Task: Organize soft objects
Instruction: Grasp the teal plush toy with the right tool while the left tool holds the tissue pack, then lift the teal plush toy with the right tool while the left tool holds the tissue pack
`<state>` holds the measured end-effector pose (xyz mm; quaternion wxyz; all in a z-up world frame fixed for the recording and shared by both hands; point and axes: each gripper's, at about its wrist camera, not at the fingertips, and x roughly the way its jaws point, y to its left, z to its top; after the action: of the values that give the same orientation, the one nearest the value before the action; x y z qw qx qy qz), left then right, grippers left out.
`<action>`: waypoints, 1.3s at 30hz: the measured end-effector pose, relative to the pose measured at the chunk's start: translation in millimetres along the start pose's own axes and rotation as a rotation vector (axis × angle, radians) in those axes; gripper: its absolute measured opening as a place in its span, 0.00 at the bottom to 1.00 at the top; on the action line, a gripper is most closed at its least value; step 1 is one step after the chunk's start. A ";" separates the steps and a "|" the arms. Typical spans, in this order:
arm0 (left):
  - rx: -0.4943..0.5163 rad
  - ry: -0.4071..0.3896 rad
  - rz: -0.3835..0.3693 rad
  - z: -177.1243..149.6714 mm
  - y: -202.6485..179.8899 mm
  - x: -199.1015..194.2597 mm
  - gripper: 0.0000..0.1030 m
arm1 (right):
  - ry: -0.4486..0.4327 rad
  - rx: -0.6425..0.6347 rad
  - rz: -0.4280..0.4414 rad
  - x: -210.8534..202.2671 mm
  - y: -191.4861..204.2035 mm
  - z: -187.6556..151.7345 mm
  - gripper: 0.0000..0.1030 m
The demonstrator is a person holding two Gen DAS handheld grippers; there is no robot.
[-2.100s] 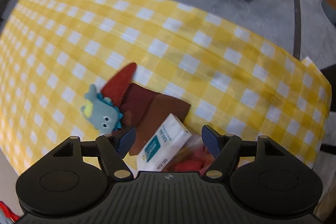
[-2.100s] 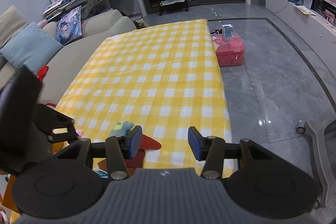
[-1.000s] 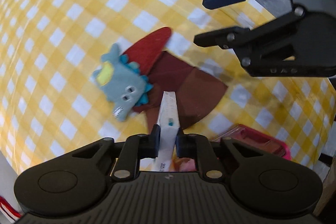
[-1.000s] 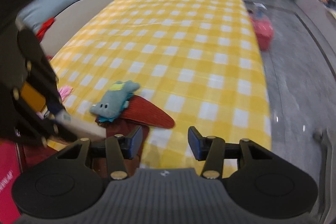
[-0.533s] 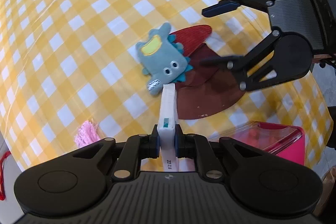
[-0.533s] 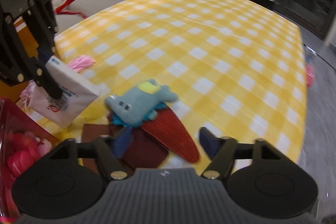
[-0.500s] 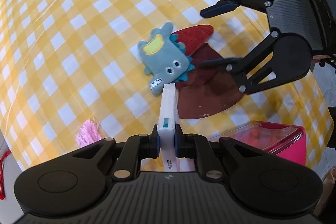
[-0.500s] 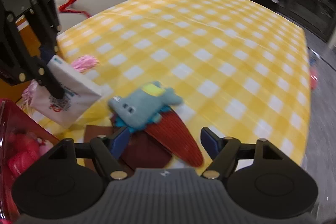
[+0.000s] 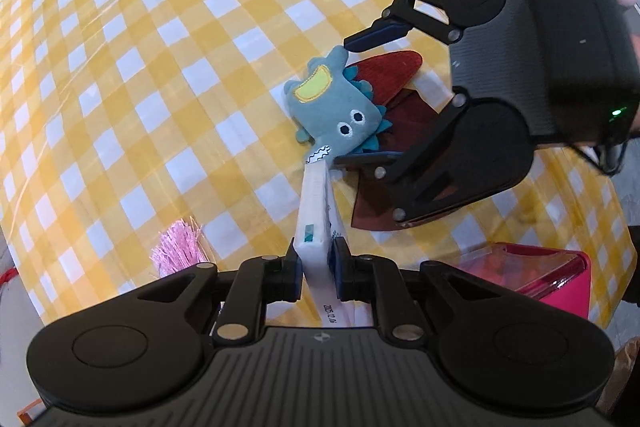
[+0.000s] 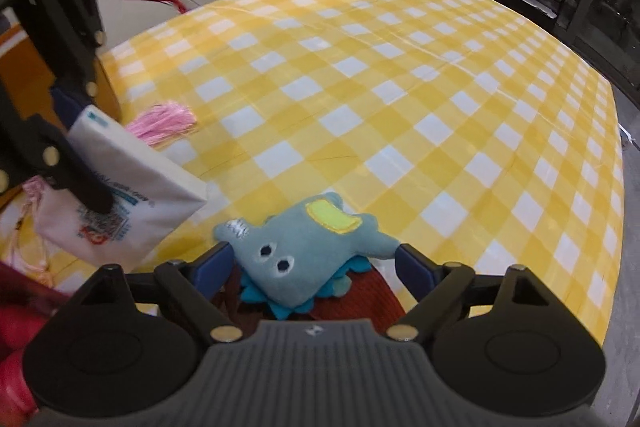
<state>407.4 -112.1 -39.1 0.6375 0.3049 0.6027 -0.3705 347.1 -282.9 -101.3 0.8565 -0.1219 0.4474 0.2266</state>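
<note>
Right gripper point(image 10: 314, 259) jaws, spread wide, straddle the blue-grey plush monster toy point(image 10: 308, 257) lengthwise near the yellow checked tablecloth's point(image 10: 400, 87) near edge, atop dark red felt pieces point(image 9: 396, 107). Left gripper point(image 9: 316, 269) pinches the white tissue pack point(image 9: 316, 219) just beside it.

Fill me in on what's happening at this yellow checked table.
A person is sorting soft items with two handheld grippers. The left gripper is shut on a white tissue pack, held above the table. The right gripper is open, its fingers either side of a blue plush toy that lies on red and brown felt pieces. The toy is not yet gripped. A pink tassel lies on the tablecloth, and a pink bin sits at the table's edge.
</note>
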 end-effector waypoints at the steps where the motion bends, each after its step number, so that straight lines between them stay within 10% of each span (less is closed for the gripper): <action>1: -0.004 -0.003 0.001 0.0 0.3 -0.2 0.17 | 0.002 0.006 -0.003 1.5 -0.5 0.3 0.84; 9: -0.042 -0.025 0.007 1.2 0.9 0.5 0.16 | 0.012 0.024 0.011 2.8 -0.6 -1.9 0.65; 10: -0.054 -0.023 0.001 0.9 1.1 0.0 0.15 | 0.014 0.027 0.011 2.1 0.2 -1.8 0.46; 39: -0.071 -0.165 0.127 -28.0 -33.4 -131.6 0.11 | -0.090 0.103 -0.050 -129.8 4.0 42.4 0.45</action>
<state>364.3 -92.9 91.2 0.7176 0.2882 0.5404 -0.3317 310.8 -298.2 29.5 0.8863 -0.0784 0.4163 0.1871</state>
